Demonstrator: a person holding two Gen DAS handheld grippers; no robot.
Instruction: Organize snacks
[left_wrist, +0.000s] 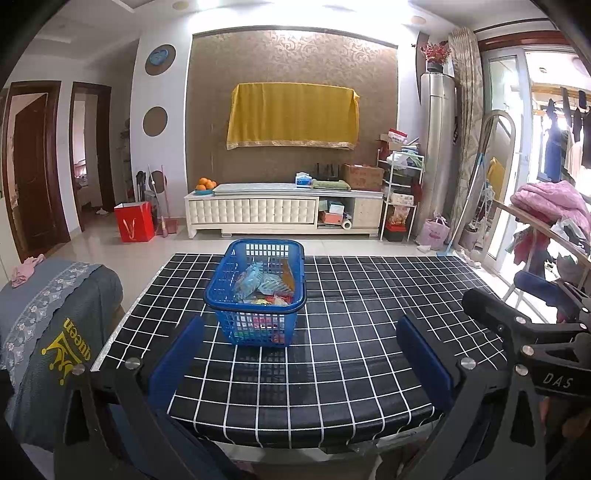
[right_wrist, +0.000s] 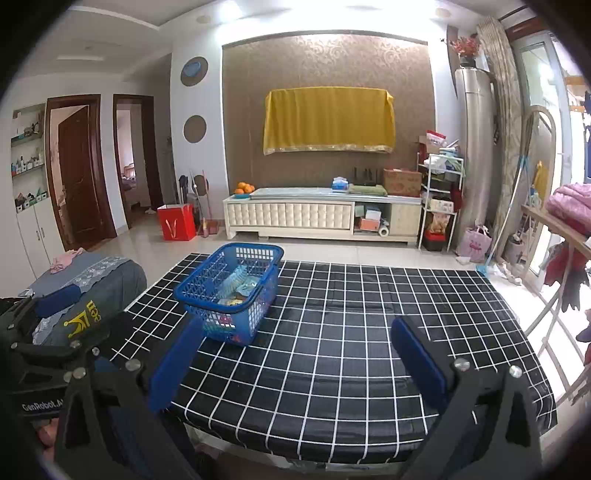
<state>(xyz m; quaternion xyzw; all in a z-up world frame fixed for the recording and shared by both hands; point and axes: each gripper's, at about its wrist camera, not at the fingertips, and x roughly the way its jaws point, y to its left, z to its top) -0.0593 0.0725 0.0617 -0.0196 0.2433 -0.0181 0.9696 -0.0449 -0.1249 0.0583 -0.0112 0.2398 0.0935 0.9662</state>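
A blue plastic basket holding several snack packets stands on a black table with a white grid, left of centre. My left gripper is open and empty, held over the near table edge just in front of the basket. My right gripper is open and empty too, to the right of the basket. The right gripper's body shows at the right of the left wrist view, and the left gripper's body shows at the left of the right wrist view.
A grey-covered sofa arm sits against the table's left side. A clothes rack with pink bedding stands to the right. Beyond the table are tiled floor, a white TV cabinet and a red bag.
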